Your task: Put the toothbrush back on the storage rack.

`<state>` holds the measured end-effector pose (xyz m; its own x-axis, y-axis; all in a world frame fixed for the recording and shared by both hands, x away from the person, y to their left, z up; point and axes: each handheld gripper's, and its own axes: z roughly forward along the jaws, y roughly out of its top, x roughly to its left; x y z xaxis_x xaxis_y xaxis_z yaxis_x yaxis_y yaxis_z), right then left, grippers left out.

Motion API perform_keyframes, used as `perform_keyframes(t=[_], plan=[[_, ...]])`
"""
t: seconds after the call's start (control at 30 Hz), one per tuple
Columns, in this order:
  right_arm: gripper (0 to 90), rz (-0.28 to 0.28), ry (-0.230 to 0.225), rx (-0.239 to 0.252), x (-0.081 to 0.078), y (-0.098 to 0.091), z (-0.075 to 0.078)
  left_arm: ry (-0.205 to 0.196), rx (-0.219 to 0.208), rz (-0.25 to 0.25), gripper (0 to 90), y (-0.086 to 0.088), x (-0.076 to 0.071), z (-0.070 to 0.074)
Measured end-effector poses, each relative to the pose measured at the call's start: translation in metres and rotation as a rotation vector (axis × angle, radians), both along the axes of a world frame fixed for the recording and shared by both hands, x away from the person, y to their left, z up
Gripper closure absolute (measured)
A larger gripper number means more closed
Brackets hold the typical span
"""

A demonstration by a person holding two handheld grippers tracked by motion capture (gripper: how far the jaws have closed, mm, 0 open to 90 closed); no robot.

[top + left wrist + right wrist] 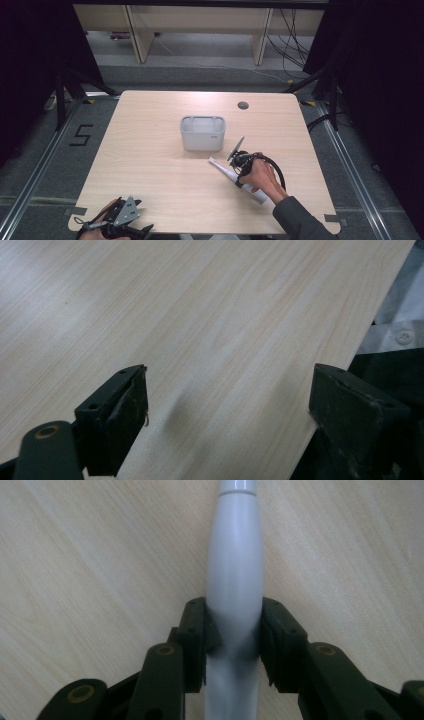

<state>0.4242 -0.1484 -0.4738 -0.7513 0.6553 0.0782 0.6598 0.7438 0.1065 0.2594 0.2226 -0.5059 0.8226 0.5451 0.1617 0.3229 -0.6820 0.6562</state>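
Observation:
A white electric toothbrush handle [234,176] lies slanted on the wooden table, right of centre. My right gripper [241,170] is shut on its body; in the right gripper view both black pads press the sides of the smooth white handle [234,580] just above the tabletop. A grey plastic bin [202,132] stands upright in the middle of the table, just behind the toothbrush tip. My left gripper [122,220] rests at the table's near left edge, and in its own view the jaws stand wide open [227,405] over bare wood with nothing between them.
A round cable hole [243,105] sits in the table's back right part. Dark curtains flank both sides, and cables run on the floor behind. The table's near edge shows at the right in the left gripper view.

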Motion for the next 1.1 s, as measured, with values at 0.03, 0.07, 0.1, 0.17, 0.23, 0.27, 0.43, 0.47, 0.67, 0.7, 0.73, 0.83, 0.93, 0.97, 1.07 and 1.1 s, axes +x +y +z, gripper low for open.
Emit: perform_keyframes(t=[0.03, 0.07, 0.1, 0.17, 0.23, 0.27, 0.43, 0.47, 0.67, 0.7, 0.73, 0.83, 0.93, 0.97, 1.07, 1.1], plan=[[65.7, 0.027, 0.005, -0.003, 0.001, -0.001, 0.000, -0.003, 0.005, -0.006, 15.7, 0.000, 0.000, 0.000], [65.7, 0.040, -0.003, -0.022, 0.001, -0.001, 0.000, -0.002, 0.022, -0.014, 15.8, 0.001, 0.000, 0.000], [65.8, 0.034, 0.005, -0.025, 0.001, 0.001, 0.000, -0.001, 0.013, -0.006, 15.8, 0.000, 0.000, 0.000], [65.8, 0.039, 0.012, -0.022, 0.001, 0.001, 0.000, -0.003, 0.007, -0.005, 15.8, 0.001, 0.001, 0.000], [66.0, 0.068, -0.004, -0.047, 0.001, 0.002, 0.000, -0.003, 0.006, -0.007, 15.8, 0.000, 0.000, 0.000], [66.1, 0.084, -0.006, -0.047, 0.002, 0.002, 0.000, -0.001, 0.012, -0.012, 15.8, 0.001, 0.000, 0.000], [66.3, 0.088, -0.011, -0.068, 0.000, 0.004, 0.000, -0.005, 0.003, -0.003, 15.8, 0.000, 0.000, 0.000], [66.3, 0.094, -0.003, -0.053, 0.000, 0.004, 0.000, -0.001, 0.010, -0.010, 15.8, 0.000, 0.000, 0.000], [66.4, 0.120, -0.019, -0.051, -0.001, 0.004, -0.001, 0.003, 0.010, -0.006, 15.8, 0.001, 0.000, 0.000], [66.4, 0.120, -0.019, -0.051, -0.001, 0.004, -0.001, 0.003, 0.010, -0.006, 15.8, 0.001, 0.000, 0.000], [66.5, 0.101, -0.013, -0.054, -0.003, 0.004, 0.000, 0.001, 0.016, -0.009, 15.8, 0.001, 0.001, 0.000], [66.5, 0.106, -0.016, -0.039, -0.004, 0.002, 0.001, -0.003, -0.001, -0.002, 15.8, 0.001, 0.000, 0.000], [66.5, 0.102, -0.033, -0.040, -0.006, 0.001, 0.003, -0.003, 0.018, -0.010, 15.8, 0.002, 0.001, 0.001], [66.6, 0.093, -0.049, -0.020, -0.008, -0.003, 0.007, -0.007, 0.002, -0.003, 15.8, 0.001, 0.001, 0.001], [66.5, 0.080, -0.058, 0.026, -0.013, -0.006, 0.015, -0.002, 0.020, -0.013, 15.8, 0.002, 0.001, 0.001], [66.5, 0.072, -0.074, 0.051, -0.014, -0.008, 0.018, -0.004, 0.015, -0.008, 15.8, 0.002, 0.001, 0.001]])
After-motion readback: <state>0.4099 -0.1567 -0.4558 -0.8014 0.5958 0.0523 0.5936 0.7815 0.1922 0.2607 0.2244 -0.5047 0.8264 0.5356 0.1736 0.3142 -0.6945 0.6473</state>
